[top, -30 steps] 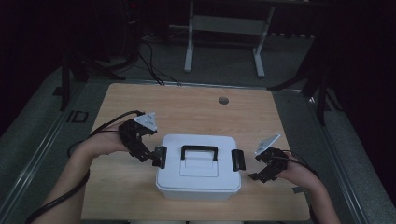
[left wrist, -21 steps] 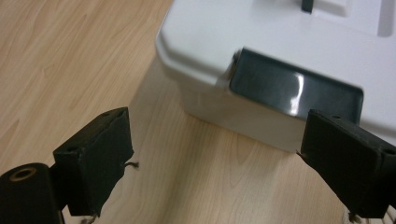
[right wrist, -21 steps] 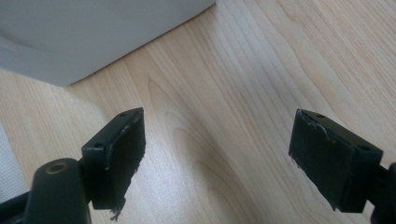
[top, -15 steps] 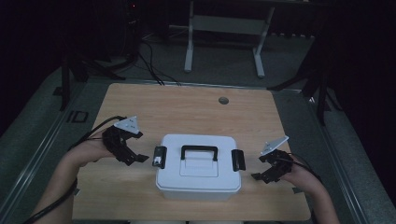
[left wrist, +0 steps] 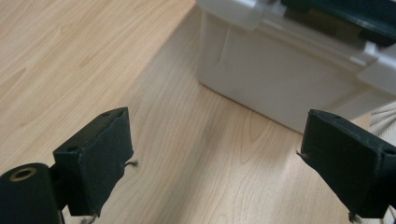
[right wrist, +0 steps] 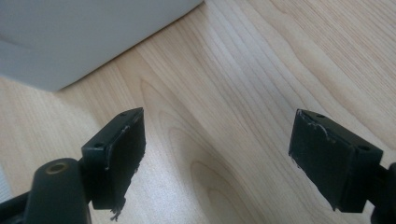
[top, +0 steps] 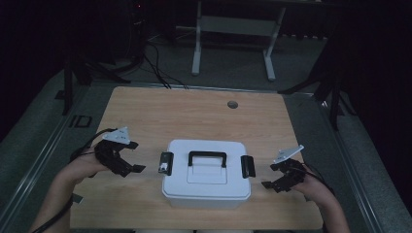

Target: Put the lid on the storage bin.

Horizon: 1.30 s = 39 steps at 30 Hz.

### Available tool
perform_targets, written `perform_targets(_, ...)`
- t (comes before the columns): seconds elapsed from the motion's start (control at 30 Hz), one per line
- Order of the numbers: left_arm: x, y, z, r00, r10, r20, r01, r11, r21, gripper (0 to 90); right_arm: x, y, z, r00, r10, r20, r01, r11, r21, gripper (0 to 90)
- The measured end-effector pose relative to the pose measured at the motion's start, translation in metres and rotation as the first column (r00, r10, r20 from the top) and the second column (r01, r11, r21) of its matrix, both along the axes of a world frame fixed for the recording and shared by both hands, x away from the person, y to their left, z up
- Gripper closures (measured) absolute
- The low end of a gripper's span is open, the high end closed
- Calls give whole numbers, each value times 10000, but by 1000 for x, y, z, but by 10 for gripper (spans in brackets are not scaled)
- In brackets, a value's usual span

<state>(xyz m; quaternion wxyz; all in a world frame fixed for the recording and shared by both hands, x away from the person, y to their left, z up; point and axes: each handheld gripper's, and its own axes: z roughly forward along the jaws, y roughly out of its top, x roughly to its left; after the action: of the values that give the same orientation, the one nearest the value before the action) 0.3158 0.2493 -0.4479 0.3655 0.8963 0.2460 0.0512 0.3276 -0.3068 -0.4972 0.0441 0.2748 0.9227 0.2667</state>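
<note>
1. White plastic forms the lidded storage box (top: 206, 175), which sits on the wooden tabletop (top: 194, 116) toward its 6 o'clock edge, roughly midway between the two sides.
2. Its lid is on, so whatever the box holds cannot be seen.
3. A black carry handle (top: 207, 156) lies flat across the lid's middle.
4. One black latch (top: 165, 162) sits at the box's 9 o'clock end and another black latch (top: 248, 166) at its 3 o'clock end; the 9 o'clock one looks tipped outward, though the dim high view leaves this uncertain.
5. The left hand-held gripper (top: 135, 156) is at 9 o'clock of the box, near it but apart from it, with its jaws spread wide and nothing between them.
6. In the left gripper view, the left hand-held gripper (left wrist: 212, 158) has bare wood between its pads, and the box wall (left wrist: 285, 79) rises at about 1 o'clock beyond them.
7. The right hand-held gripper (top: 270, 175) is at 3 o'clock of the box, just beside that end without touching it; its jaws are likewise wide apart and empty.
8. In the right gripper view, the right hand-held gripper (right wrist: 217, 154) frames only wood grain, with a corner of the box at 11 o'clock.
9. A small round hole (top: 232, 104) marks the tabletop at 12 o'clock, well apart from the box.
</note>
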Motion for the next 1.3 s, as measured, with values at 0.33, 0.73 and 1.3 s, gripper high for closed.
perform_targets(0.33,-9,18,-24,9983,575,11,-574,9979,-285,94,0,-1,-9,9995,-288,161,285,9994,185,182)
perform_targets(0.73,-20,29,-47,9884,1423,522,-1379,9873,-793,94,2,-3,-22,9960,-836,317,816,9948,602,178)
perform_targets(1.3,-36,42,-72,9771,2079,447,-2013,9720,-1214,93,2,-7,-43,9702,-2354,572,2295,9688,939,138)
